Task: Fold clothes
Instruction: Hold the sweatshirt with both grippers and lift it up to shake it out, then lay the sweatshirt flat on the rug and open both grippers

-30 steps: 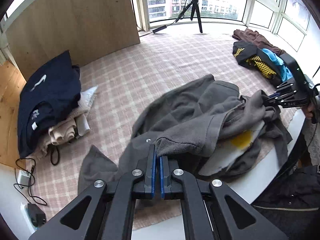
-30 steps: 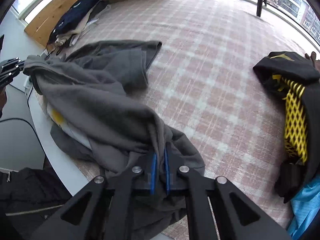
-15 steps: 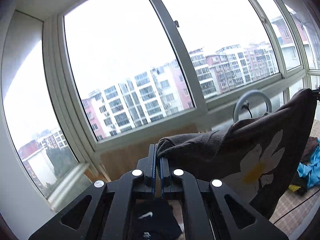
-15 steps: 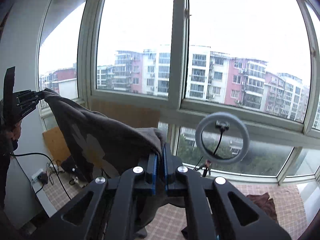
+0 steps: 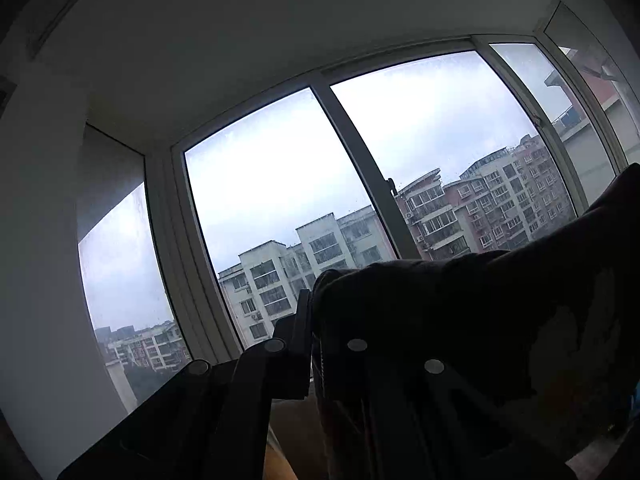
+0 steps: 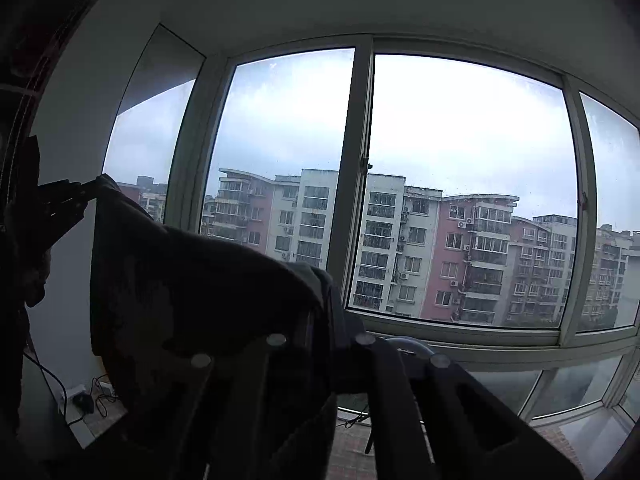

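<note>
Dark grey fabric of the garment [image 5: 460, 320] hangs stretched between your two tools, raised in front of the window [image 6: 460, 184] and apartment blocks [image 6: 472, 264]. Your left tool [image 5: 312, 320] is clenched on one top corner; it also appears at the left edge of the right wrist view [image 6: 86, 192]. Your right tool [image 6: 326, 320] is clenched on the opposite corner. A pale print on the fabric is barely discernible.

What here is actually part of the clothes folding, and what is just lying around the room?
Part of the job:
- dark grey garment, held up in the air
- left gripper, clamped on one end
- right gripper, clamped on the other

Just there:
- ring light
- power strip and cables
- windows
</note>
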A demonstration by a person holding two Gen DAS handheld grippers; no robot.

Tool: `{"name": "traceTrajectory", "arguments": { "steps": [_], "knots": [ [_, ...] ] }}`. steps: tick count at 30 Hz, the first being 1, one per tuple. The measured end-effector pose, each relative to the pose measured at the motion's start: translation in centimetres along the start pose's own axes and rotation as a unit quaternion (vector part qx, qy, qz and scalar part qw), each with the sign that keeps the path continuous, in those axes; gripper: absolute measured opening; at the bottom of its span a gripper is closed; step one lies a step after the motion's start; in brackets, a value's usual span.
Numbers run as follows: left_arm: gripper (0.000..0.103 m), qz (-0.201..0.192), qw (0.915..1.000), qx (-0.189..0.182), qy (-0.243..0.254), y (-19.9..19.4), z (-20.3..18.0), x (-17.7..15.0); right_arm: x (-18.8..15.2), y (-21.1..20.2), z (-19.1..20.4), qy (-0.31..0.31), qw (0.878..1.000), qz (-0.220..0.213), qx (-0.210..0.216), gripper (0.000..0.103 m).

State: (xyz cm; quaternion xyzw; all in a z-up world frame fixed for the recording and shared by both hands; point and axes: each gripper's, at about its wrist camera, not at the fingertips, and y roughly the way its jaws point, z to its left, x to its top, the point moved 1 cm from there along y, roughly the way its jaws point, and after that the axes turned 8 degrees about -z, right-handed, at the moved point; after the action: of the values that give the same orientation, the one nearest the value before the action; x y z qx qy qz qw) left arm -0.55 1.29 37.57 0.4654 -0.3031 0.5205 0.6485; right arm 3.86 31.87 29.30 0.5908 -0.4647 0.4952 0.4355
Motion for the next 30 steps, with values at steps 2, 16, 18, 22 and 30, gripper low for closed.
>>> {"name": "traceTrajectory", "arguments": {
  "steps": [2, 16, 18, 22, 30],
  "knots": [
    [0.003, 0.016, 0.9998, -0.007, 0.007, 2.6, -1.2, -1.3, -0.7, 1.2, -0.5, 0.001, 1.0, 0.01, -0.005, 0.005],
    [0.011, 0.353, 0.9232, -0.128, 0.084, 27.9, -21.5, -34.8, -29.7, 28.9, -8.4, 0.049, 0.947, 0.314, -0.047, 0.009],
    [0.011, 0.423, 0.8887, -0.149, 0.093, 29.4, -24.7, -41.9, -36.0, 30.5, -9.5, 0.065, 0.922, 0.379, -0.052, 0.02],
    [0.012, 0.475, 0.8588, -0.167, 0.092, 25.8, -25.4, -49.7, -44.3, 28.3, -11.0, 0.094, 0.893, 0.438, -0.053, 0.028],
    [0.031, 0.557, 0.7971, -0.231, 0.031, 15.6, -24.3, -57.3, -53.4, 20.3, -11.7, 0.176, 0.851, 0.494, -0.017, 0.052]
  ]
}}
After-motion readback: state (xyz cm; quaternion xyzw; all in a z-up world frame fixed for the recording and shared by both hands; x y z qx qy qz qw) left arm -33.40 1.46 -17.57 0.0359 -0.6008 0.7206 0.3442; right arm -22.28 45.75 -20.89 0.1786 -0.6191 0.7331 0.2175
